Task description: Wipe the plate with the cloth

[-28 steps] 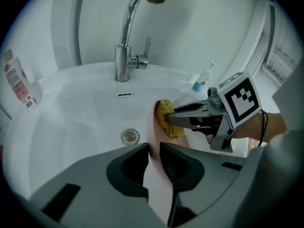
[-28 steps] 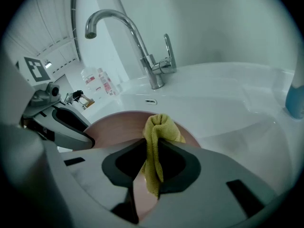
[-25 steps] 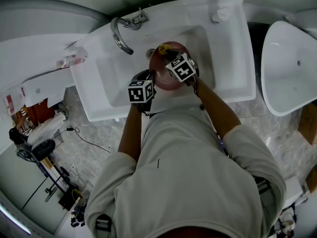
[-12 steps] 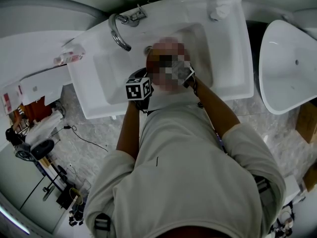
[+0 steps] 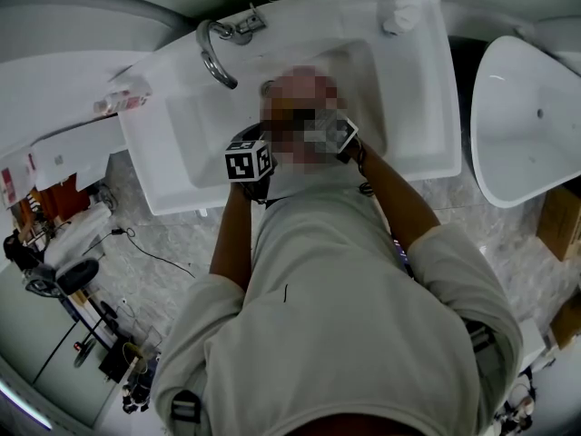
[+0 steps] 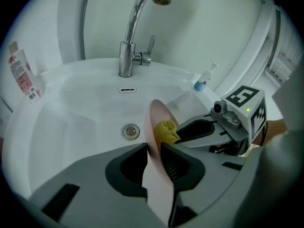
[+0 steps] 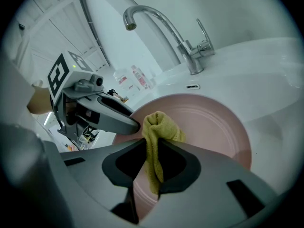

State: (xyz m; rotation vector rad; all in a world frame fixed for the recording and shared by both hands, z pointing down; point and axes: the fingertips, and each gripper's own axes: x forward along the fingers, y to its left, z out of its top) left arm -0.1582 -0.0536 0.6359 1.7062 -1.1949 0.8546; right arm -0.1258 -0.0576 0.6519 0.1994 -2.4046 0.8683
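Note:
A pink plate (image 7: 209,122) is held on edge over the white sink basin (image 6: 71,108). My left gripper (image 6: 153,148) is shut on the plate's rim (image 6: 153,122), which runs between its jaws. My right gripper (image 7: 151,146) is shut on a bunched yellow cloth (image 7: 156,132). The cloth (image 6: 165,129) presses against the plate's inner face. Across the plate, the left gripper (image 7: 95,108) shows in the right gripper view, just as the right gripper (image 6: 223,127) shows in the left gripper view. In the head view a mosaic patch hides the plate and the right gripper; only the left gripper's marker cube (image 5: 248,162) shows.
A chrome tap (image 6: 135,32) arches over the basin, with the drain (image 6: 131,131) below it. A small blue-capped pump bottle (image 6: 204,80) stands at the back right of the sink, a pink-labelled bottle (image 6: 21,75) at its left. A white fixture (image 5: 526,116) stands to the right.
The left gripper's cube has barely shifted left, along with the whole view. A mosaic patch now covers the plate and right gripper, so their motion is hidden.

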